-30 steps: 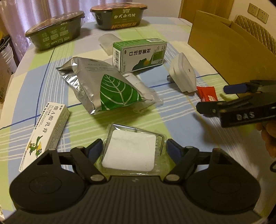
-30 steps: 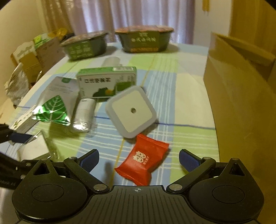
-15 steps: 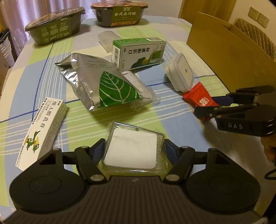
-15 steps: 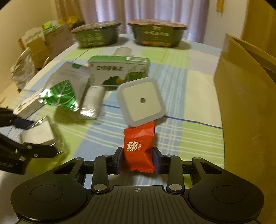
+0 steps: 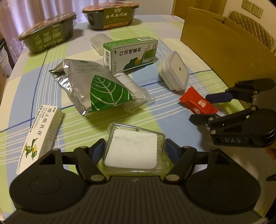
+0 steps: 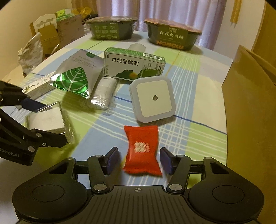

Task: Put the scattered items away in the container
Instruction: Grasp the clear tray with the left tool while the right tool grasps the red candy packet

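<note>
- Right gripper (image 6: 139, 161): fingers apart, red candy packet (image 6: 141, 149) between the pads with a gap on each side; not gripped. Packet print is motion-blurred, unreadable in right wrist view; the packet seems to lie on the tablecloth (image 6: 193, 75), contact unclear.
- Left gripper (image 5: 134, 151): fingers narrow, pads against both sides of clear plastic box with white pad (image 5: 133, 151); box's near edge hidden behind gripper body.
- Cardboard container (image 5: 229, 44) at right table edge, cut off by frame in both views; inside not visible.
- White square night light (image 6: 153, 98) just beyond the candy packet, tilted; plug side hidden.
- Silver foil pouch with green leaf (image 5: 96, 86) overlaps a wrapped white item (image 5: 132, 86), mostly hidden under it.
- Translucent cup (image 5: 100, 40) half hidden behind green box (image 5: 131, 53).
- Open room: bare cloth between candy packet and container; table's near edge close under both grippers.
- Writing: green box "口洁喷雾剂"; white box (image 5: 40, 136) "维A酸乳膏"; dark bowl (image 5: 111, 14) "HONGLU", "台式卤肉饭"; second dark bowl (image 5: 48, 38) text too small. Right gripper body reads "DAS", left "Robot.AI".
</note>
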A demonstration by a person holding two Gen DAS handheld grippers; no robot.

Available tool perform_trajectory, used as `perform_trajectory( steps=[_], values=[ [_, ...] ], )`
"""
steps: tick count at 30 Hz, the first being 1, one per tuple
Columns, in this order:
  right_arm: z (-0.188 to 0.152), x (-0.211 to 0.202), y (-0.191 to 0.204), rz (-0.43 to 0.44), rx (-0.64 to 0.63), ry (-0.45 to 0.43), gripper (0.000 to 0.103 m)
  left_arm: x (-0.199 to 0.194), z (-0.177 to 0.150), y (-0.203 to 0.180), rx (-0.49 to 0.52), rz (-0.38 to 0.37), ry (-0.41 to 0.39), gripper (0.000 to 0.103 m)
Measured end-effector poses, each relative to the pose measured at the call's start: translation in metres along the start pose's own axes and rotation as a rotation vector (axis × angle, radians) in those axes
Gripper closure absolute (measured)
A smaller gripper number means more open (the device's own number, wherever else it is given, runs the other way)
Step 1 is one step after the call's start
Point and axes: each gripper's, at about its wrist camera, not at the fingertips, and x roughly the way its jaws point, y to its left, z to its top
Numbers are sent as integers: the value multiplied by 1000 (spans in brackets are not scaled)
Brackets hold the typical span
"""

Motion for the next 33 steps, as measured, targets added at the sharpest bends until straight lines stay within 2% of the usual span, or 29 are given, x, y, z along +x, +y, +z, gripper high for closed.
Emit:
perform_trajectory(
  steps=[6,11,20,25,26,27,33],
  values=[
    [0,-1,4,-22,-41,-17,43,0,-1,-7,54,30,6,28],
    [-2,0,9,-28,-63,-25,43,1,-4,-18,141,88,18,38],
    [0,0,7,-38,-46,-29,43,-7,-1,-16,90,40,-10,40],
    [-1,1,5,-34,-31,-28,44,-9,0,-18,93,49,-5,40],
    [-1,1,5,-32,-25,-25,52,-10,0,-17,91,51,-7,40],
    [0,1,4,-27,-19,-24,68,-11,1,-17,89,52,-8,40],
    [4,-9,5,-17,-14,-55,69,-17,5,-19,81,49,-26,40]
  ],
)
